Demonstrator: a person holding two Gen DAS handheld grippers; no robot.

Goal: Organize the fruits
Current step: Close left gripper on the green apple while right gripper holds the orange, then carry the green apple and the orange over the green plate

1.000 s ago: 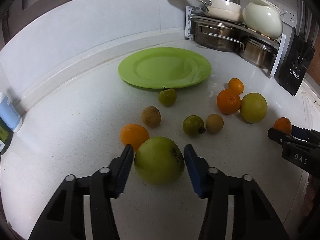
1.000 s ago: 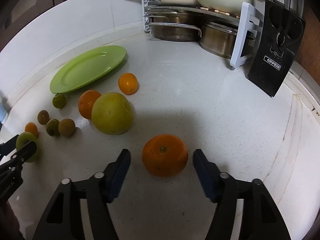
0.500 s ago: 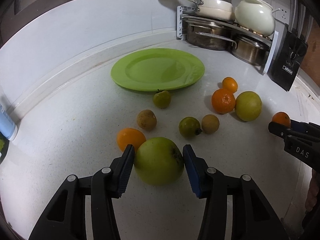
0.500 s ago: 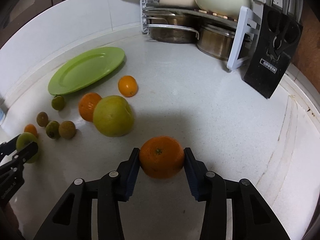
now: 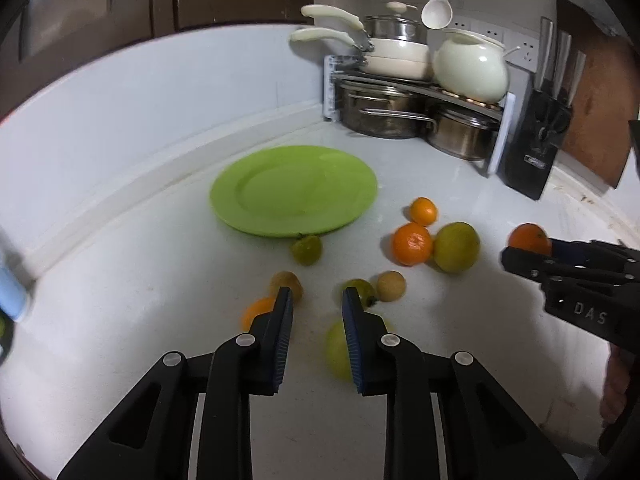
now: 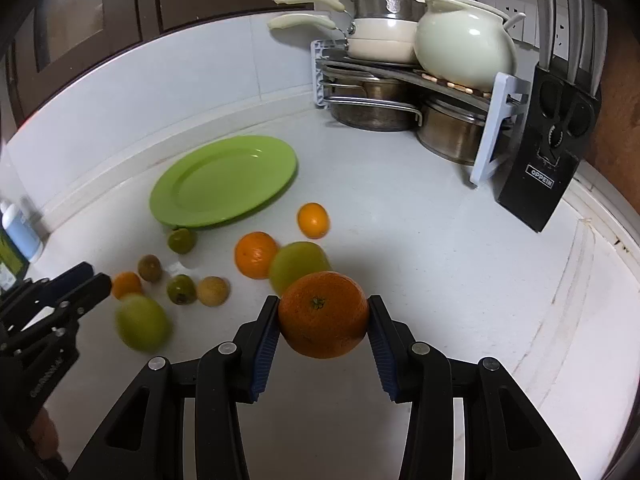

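My right gripper (image 6: 323, 318) is shut on a large orange (image 6: 323, 314) and holds it above the counter; it also shows in the left wrist view (image 5: 529, 239). My left gripper (image 5: 317, 312) has its jaws close together with nothing between them. The big green apple (image 5: 338, 350) lies blurred on the counter below and behind its right finger, also seen in the right wrist view (image 6: 142, 328). A green plate (image 5: 294, 190) lies empty at the back. Several small fruits lie in front of it, among them an orange (image 5: 412, 243) and a yellow-green fruit (image 5: 457, 247).
A pot rack (image 5: 416, 92) with pans and a white pot stands at the back right. A black knife block (image 5: 534, 156) stands right of it. A blue-white bottle (image 6: 20, 230) stands at the left wall.
My left gripper has closed and risen without the green apple, which slipped out onto the counter. My right gripper has lifted the orange off the counter.
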